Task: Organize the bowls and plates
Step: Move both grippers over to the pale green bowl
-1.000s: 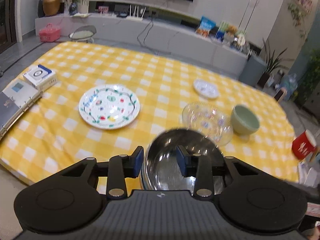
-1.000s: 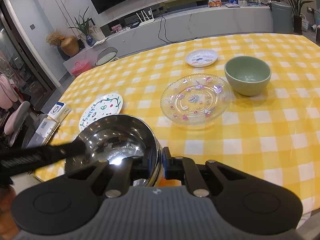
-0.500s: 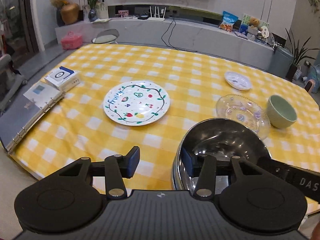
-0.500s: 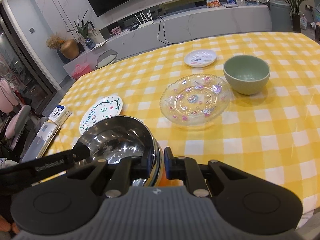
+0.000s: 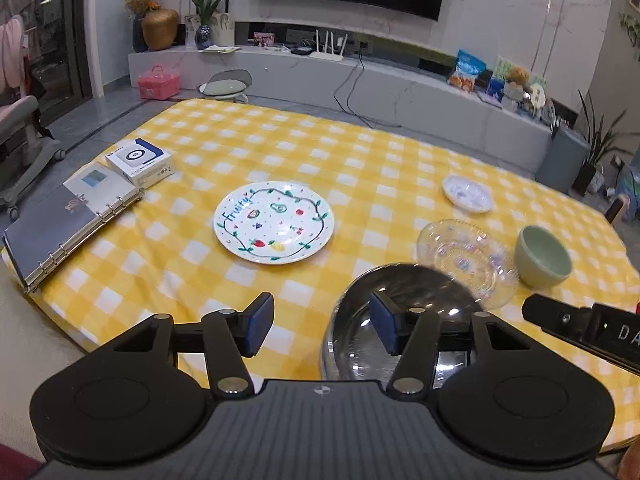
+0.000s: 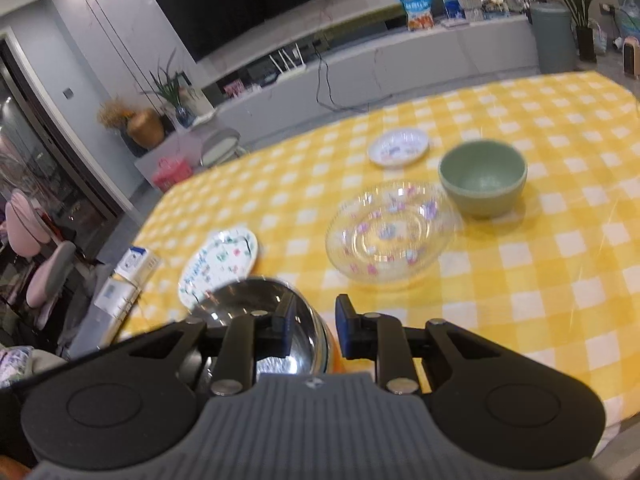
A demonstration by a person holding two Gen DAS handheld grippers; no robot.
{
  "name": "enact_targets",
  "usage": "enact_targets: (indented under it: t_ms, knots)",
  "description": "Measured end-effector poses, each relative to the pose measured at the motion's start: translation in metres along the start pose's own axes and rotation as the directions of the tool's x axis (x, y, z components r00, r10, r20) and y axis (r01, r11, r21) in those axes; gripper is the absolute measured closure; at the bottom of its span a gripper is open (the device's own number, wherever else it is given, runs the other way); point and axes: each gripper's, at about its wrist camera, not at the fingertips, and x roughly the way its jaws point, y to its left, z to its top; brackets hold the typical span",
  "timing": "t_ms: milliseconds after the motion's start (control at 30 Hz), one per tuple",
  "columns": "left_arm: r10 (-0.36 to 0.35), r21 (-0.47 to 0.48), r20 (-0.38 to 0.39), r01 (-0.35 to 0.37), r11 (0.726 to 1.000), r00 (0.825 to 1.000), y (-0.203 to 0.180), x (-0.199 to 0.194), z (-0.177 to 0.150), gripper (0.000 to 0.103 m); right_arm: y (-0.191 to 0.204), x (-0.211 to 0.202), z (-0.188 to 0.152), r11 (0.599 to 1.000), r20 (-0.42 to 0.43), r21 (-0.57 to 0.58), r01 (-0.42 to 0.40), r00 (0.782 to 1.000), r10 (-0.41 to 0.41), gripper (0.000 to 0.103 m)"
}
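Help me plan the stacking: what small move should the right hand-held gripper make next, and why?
Probably lift the right hand-held gripper clear of the steel bowl: its jaws look parted around the rim, and the green bowl waits beyond.

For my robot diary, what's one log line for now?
left gripper: open, over metal bowl rim | right gripper: open, same rim
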Motion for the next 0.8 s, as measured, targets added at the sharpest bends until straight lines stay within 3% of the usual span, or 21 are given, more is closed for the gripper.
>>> enact_targets:
  t_ms: [100, 233, 367, 433, 533, 633, 700, 800]
  knots:
    - [-0.053, 0.009, 0.040, 0.052, 0.999, 0.998, -0.009, -0.017, 0.003, 0.029, 0.001, -0.017, 0.008, 0.999, 0.064, -0.025, 0.032, 0.997, -0.030, 0.067]
    - [-0.092, 0.049, 0.078, 0.089, 0.995, 0.993, -0.029, -0.039, 0.007, 0.028, -0.005, -0.041, 0.023, 0.998, 0.126, -0.036, 0.054, 0.991, -0.049, 0.060]
    - [-0.103, 0.040, 0.088, 0.100, 0.994, 0.991, -0.053, -0.050, 0.014, 0.027, -0.016, -0.064, 0.036, 0.997, 0.184, -0.047, 0.068, 0.981, -0.058, 0.043]
    - [-0.141, 0.103, 0.093, 0.132, 0.986, 0.986, -0.070, -0.055, 0.016, 0.026, -0.031, -0.075, 0.043, 0.996, 0.230, 0.035, 0.082, 0.969, -0.087, 0.038]
    - [-0.179, 0.204, 0.119, 0.152, 0.967, 0.977, -0.099, -0.063, 0.016, 0.024, -0.061, -0.091, 0.055, 0.982, 0.261, 0.187, 0.033, 0.962, -0.082, 0.036]
    - [-0.190, 0.222, 0.096, 0.165, 0.961, 0.977, -0.131, -0.058, 0.021, 0.024, -0.076, -0.102, 0.074, 0.980, 0.248, 0.192, 0.051, 0.964, -0.099, 0.029]
    - [-0.175, 0.274, 0.078, 0.147, 0.950, 0.982, -0.156, -0.055, 0.026, 0.024, -0.083, -0.110, 0.088, 0.982, 0.249, 0.173, 0.071, 0.962, -0.113, 0.021]
    - [-0.050, 0.304, 0.137, 0.006, 0.953, 0.989, -0.186, -0.053, 0.026, 0.024, -0.098, -0.113, 0.110, 0.982, 0.252, 0.163, 0.092, 0.959, -0.131, 0.015]
